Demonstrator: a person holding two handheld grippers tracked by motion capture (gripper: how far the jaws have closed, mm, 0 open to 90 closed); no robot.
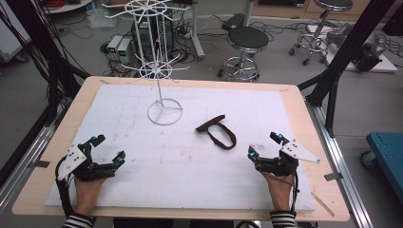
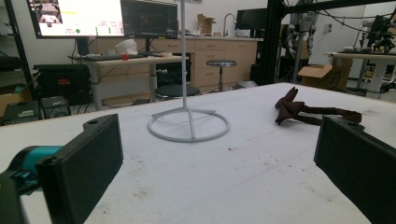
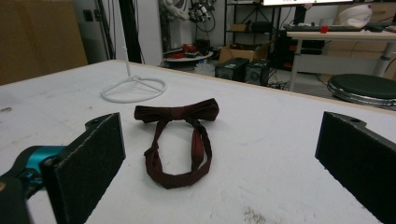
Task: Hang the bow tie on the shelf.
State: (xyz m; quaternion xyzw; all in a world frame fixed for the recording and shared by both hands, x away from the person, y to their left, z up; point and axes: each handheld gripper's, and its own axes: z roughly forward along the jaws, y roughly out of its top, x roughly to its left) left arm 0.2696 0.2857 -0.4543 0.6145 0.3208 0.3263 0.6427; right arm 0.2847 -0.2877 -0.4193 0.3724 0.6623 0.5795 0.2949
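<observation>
While the dark red bow tie (image 1: 217,131) lies flat right of the white stand (image 1: 164,112), your left gripper (image 1: 110,148) and right gripper (image 1: 264,145) rest near, jaws wide, holding nothing.

light: bright, even overhead | shadows: faint | blur: soft backgrounds (slight edge distortion) | glare: none

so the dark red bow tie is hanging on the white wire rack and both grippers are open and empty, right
Not quite: the dark red fabric bow tie lies flat on the white foam mat, apart from the white wire rack, as the high view shows. The left gripper and right gripper are indeed open and empty.
</observation>
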